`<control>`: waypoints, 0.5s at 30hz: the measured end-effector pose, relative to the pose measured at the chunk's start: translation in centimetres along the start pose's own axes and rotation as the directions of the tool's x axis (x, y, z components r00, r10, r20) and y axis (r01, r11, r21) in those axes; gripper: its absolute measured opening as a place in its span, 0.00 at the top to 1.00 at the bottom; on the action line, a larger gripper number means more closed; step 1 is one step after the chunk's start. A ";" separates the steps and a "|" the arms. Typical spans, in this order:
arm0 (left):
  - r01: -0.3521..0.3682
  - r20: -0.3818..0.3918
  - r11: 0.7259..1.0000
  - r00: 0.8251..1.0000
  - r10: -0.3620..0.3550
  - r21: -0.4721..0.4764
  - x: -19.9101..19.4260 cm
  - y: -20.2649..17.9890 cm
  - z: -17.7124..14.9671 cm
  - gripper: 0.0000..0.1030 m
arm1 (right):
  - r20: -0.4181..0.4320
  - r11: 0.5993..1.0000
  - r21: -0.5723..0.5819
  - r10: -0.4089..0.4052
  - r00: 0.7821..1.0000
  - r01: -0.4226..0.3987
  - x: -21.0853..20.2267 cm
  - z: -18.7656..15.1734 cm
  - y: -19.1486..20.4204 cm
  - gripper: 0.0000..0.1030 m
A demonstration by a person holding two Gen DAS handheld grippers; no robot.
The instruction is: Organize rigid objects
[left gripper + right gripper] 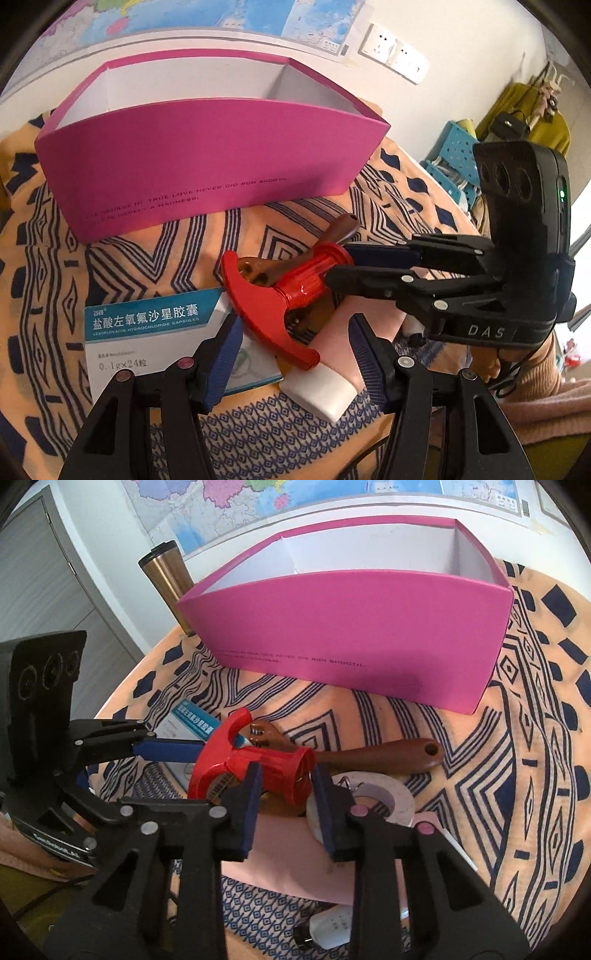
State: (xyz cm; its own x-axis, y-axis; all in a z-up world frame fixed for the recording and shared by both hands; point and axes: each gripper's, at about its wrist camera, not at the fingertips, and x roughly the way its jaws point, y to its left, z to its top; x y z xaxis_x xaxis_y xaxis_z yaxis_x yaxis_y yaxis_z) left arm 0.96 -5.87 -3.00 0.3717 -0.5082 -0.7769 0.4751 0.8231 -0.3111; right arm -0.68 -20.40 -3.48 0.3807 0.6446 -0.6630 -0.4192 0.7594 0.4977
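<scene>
Big paper map with blue, pink, yellow patches (295, 502) on white wall, behind table. White wall sockets (393, 51) on wall, right of map. Shiny brown metal cup with black lid (168, 579) stands upright at table's back edge. Orange cloth with dark blue zigzag lines (524, 746) covers table. Light blue plastic rack with holes (456, 151) off to side, yellow cloth (517, 107) hanging behind it.

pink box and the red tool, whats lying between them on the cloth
Mostly bare patterned cloth; only the brown wooden-handled tool lies in that stretch, right behind the red tool and well short of the pink box. The right wrist view shows it best.
</scene>
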 end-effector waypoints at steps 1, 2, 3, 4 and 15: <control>0.006 0.001 1.000 1.000 -0.006 -0.003 0.0 0.0 0.0 0.42 | 0.001 1.000 -0.001 -0.002 1.000 0.002 0.0 0.0 0.0 0.70; 0.008 0.003 1.000 1.000 -0.008 -0.003 -0.1 -0.1 -0.1 0.42 | 0.003 1.000 -0.001 -0.004 1.000 0.004 0.0 0.0 0.0 0.70; 0.012 0.004 1.000 1.000 -0.012 -0.002 -0.1 -0.2 0.0 0.40 | 0.007 1.000 -0.002 -0.005 1.000 0.005 -0.1 0.0 0.1 0.70; 0.004 0.005 1.000 1.000 -0.004 0.005 -0.2 -0.4 0.0 0.40 | 0.008 1.000 -0.004 0.003 1.000 -0.003 -0.1 0.0 0.1 0.76; 0.042 0.038 0.999 0.998 -0.043 0.032 -0.9 -1.4 0.4 0.40 | 0.028 1.000 -0.013 0.020 0.999 -0.020 -0.8 0.2 0.4 0.85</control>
State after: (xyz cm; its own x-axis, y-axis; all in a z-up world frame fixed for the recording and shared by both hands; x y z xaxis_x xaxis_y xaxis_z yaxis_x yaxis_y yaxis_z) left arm 0.30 -6.66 -1.65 0.3813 -0.5525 -0.7412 0.5158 0.7925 -0.3254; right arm -1.03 -20.61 -2.63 0.3947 0.6622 -0.6369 -0.4373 0.7451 0.5036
